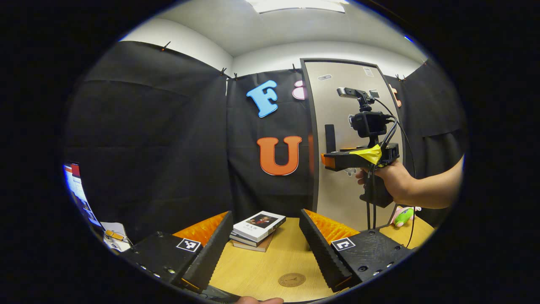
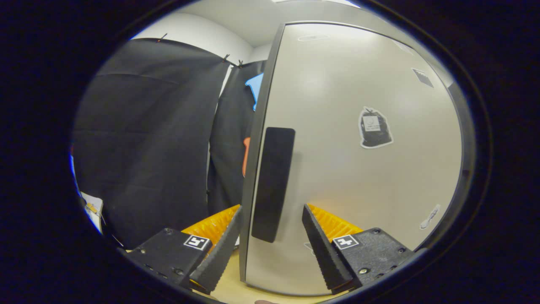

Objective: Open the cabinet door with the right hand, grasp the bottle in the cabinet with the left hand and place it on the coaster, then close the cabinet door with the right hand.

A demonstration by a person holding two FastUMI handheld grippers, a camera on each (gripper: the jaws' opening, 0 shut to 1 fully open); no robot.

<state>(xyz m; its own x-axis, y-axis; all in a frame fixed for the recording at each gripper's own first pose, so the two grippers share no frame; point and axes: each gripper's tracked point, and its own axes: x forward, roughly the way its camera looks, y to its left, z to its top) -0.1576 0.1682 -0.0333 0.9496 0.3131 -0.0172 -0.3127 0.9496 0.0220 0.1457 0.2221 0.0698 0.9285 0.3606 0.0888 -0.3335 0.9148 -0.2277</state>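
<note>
Right gripper (image 2: pixel 272 249): fingers apart, straddling cabinet door (image 2: pixel 358 169) handle (image 2: pixel 273 183).
Left gripper (image 1: pixel 261 249): fingers apart, above coaster (image 1: pixel 292 279) on surface (image 1: pixel 270 261).

The cabinet door (image 2: pixel 358 169) is seen closed: a pale grey, upright panel in a dark frame, with a black vertical handle (image 2: pixel 273 185) set near its left edge. A round brown coaster (image 1: pixel 292 279) is laid flat on the wooden worktop (image 1: pixel 253 270), well apart from the door.
</note>
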